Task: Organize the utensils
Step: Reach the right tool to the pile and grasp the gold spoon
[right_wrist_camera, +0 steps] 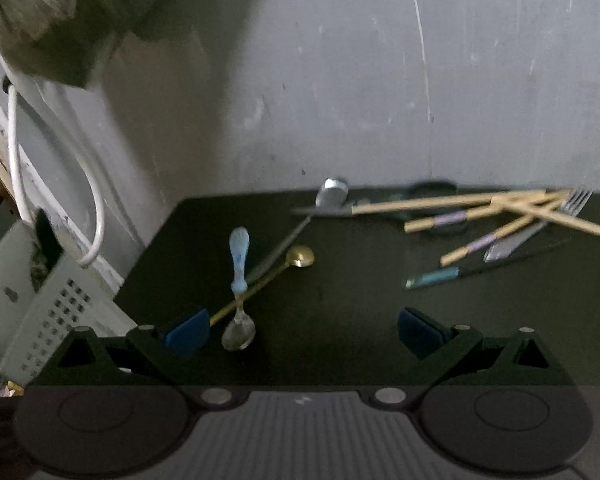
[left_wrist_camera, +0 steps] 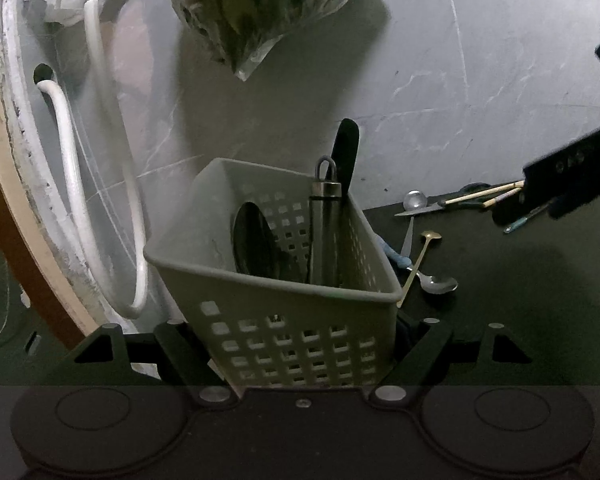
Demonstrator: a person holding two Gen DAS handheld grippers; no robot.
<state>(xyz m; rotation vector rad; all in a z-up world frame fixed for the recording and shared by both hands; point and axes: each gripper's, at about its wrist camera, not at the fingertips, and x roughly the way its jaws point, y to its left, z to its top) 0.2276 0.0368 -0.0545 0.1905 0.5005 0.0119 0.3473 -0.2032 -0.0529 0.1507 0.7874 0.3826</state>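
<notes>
My left tool (left_wrist_camera: pixel 308 344) is clamped on the grey perforated basket (left_wrist_camera: pixel 276 280), its fingers pressing the basket's lower walls from both sides at the left end of the dark desk (left_wrist_camera: pixel 520 280). The basket leans a little and holds a black ladle (left_wrist_camera: pixel 256 244), a steel cylinder with a loop on top (left_wrist_camera: pixel 325 220) and a black handle (left_wrist_camera: pixel 345 152) that rises above the rim. Behind it a white hose (left_wrist_camera: pixel 96 160) loops down the grey marble wall (left_wrist_camera: pixel 420 80), and a plastic bag of greens (left_wrist_camera: pixel 268 8) hangs above.

My right tool (right_wrist_camera: pixel 304 330) stands wide apart above the desk with nothing between its blue pads (right_wrist_camera: pixel 188 332). Just ahead of the left pad lies a steel spoon with a pale blue handle (right_wrist_camera: pixel 239 256), crossed by a gold spoon (right_wrist_camera: pixel 300 257) and a longer steel spoon (right_wrist_camera: pixel 332 194). Well to the right, wooden chopsticks (right_wrist_camera: pixel 460 200) lie in a loose heap with a fork (right_wrist_camera: pixel 576 202) and a teal-handled utensil (right_wrist_camera: pixel 432 278). From the left wrist view the right tool shows as a dark shape at the far right, over the chopsticks.
</notes>
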